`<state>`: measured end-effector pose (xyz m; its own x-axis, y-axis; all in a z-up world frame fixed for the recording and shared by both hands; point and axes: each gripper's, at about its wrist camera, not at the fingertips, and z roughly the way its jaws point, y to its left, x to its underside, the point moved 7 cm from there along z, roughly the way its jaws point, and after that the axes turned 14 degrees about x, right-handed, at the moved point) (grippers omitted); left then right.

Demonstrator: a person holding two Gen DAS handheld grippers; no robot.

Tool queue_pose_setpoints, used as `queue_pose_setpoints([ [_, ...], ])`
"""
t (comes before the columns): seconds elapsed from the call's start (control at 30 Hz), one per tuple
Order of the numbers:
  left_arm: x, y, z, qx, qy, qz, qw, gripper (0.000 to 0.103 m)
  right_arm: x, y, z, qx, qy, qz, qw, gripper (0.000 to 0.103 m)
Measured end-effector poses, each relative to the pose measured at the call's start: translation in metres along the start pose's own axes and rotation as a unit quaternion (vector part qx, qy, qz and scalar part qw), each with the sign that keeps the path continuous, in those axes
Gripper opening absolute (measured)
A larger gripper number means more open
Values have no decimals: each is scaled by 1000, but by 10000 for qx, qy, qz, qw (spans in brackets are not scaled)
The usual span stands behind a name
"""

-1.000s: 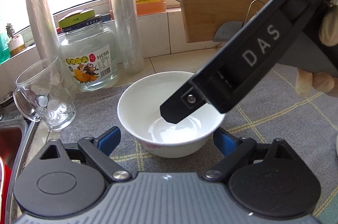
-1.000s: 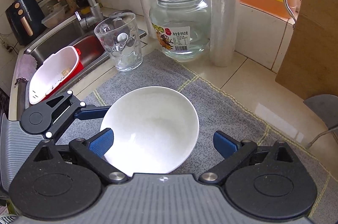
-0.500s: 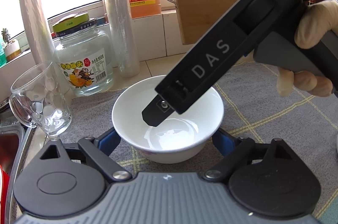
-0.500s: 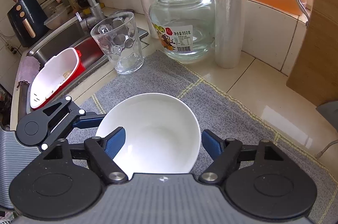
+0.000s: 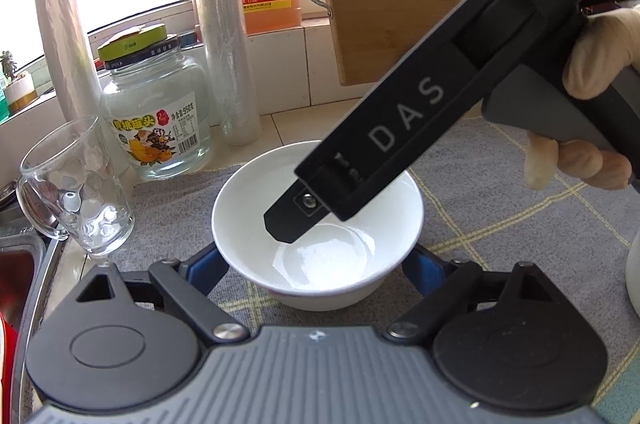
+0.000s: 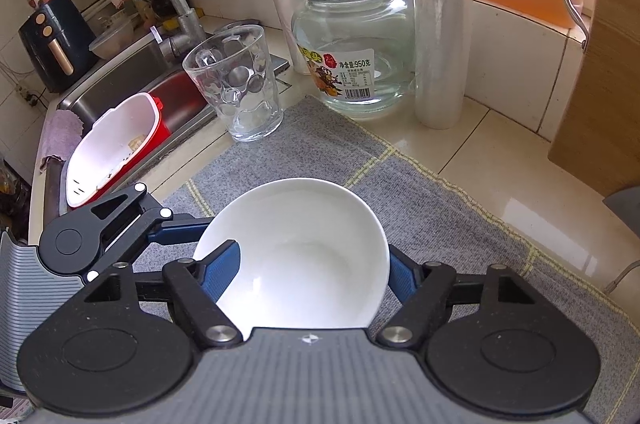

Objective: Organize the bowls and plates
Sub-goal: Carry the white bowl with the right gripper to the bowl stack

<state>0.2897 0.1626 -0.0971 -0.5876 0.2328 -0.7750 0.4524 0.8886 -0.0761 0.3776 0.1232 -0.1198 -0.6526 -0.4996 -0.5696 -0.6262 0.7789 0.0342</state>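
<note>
My right tool (image 6: 308, 274) is closed on the white bowl (image 6: 296, 248), one blue pad inside the rim, the other against the outer wall; my left tool (image 5: 316, 262) stands wide, its pads flanking the bowl's sides, though I cannot tell if they touch; the bowl sits on the grey mat (image 6: 440, 200) on the surface, glass mug (image 6: 236, 84) and jar (image 6: 352, 56) beyond; I judge a straight, level lift best, keeping clear of the glass.
</note>
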Motion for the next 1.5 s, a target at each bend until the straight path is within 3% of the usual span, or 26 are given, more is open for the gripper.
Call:
queue_pose_setpoints([
  [0.63,1,-58,-47,426,76,173,9989,92,43,7,-77,-27,-414,273,9988,82],
  [1.5,-1,-166,-84,1275,334,847,9877,92,133,-9,-179,484,-656,781,9936,82],
])
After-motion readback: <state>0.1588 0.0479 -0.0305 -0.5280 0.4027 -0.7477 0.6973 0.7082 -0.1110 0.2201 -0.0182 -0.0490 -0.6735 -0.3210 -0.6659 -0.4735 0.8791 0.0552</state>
